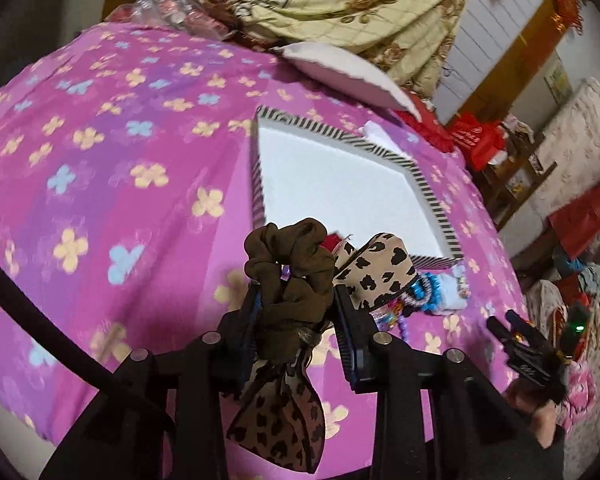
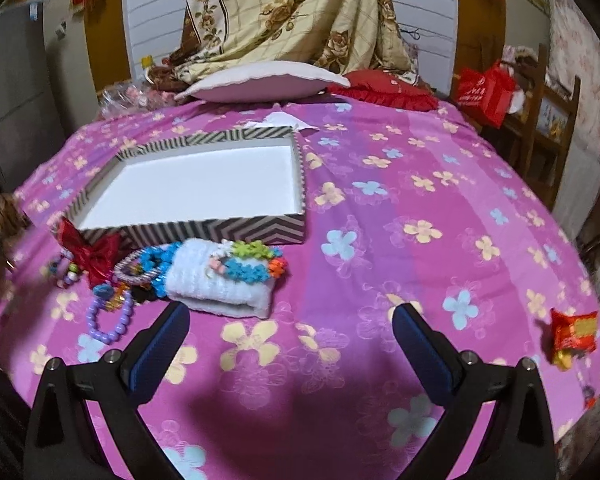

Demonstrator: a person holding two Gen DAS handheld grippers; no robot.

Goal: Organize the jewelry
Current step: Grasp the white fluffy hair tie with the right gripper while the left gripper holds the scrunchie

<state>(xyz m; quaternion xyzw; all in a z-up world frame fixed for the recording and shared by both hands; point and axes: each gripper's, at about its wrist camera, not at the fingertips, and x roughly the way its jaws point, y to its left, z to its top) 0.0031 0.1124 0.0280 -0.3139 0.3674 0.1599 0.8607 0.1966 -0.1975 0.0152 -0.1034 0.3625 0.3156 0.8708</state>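
My left gripper (image 1: 296, 300) is shut on a brown scrunchie with leopard-print tails (image 1: 290, 280) and holds it above the bed, just short of the striped box (image 1: 340, 184). The box is open, white inside and empty; it also shows in the right wrist view (image 2: 204, 184). A leopard-print hair piece (image 1: 376, 268) lies by the box's near corner. My right gripper (image 2: 290, 320) is open and empty above the bedspread. In front of it lie a white knitted band with coloured flowers (image 2: 228, 284), a red bow (image 2: 92, 252), a purple bead bracelet (image 2: 110, 320) and blue and silver bangles (image 2: 148, 268).
The pink flowered bedspread (image 2: 420, 200) covers the bed. A white pillow (image 2: 260, 82), a red cushion (image 2: 384, 88) and a cream quilt (image 2: 300, 12) lie at the far end. A red snack packet (image 2: 572, 336) lies at the right. My right gripper also shows in the left wrist view (image 1: 532, 344).
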